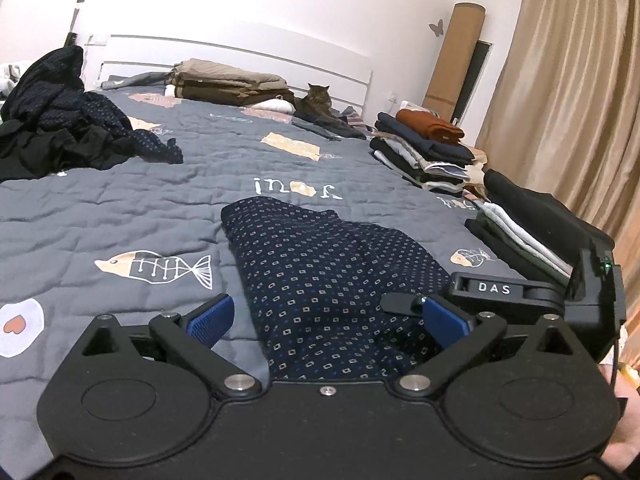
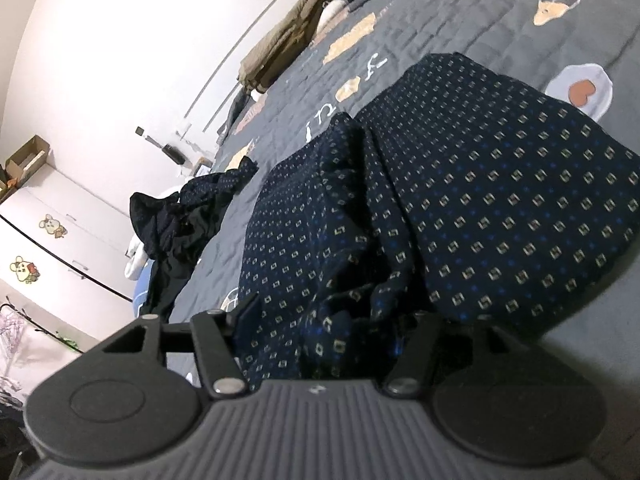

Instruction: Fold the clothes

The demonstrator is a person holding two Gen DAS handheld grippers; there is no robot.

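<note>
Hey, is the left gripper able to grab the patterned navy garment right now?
Probably yes. The left gripper is open wide, and the patterned navy garment lies on the bedspread right between its blue pads, with nothing blocking it.

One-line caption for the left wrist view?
Left gripper open over a navy patterned garment on the grey quilt.

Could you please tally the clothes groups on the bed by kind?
Garment being folded, navy patterned garment: 1
Unfolded heaps, dark clothes heap: 1
Folded stacks, far folded stack and near folded stack: 2
Total: 4
</note>
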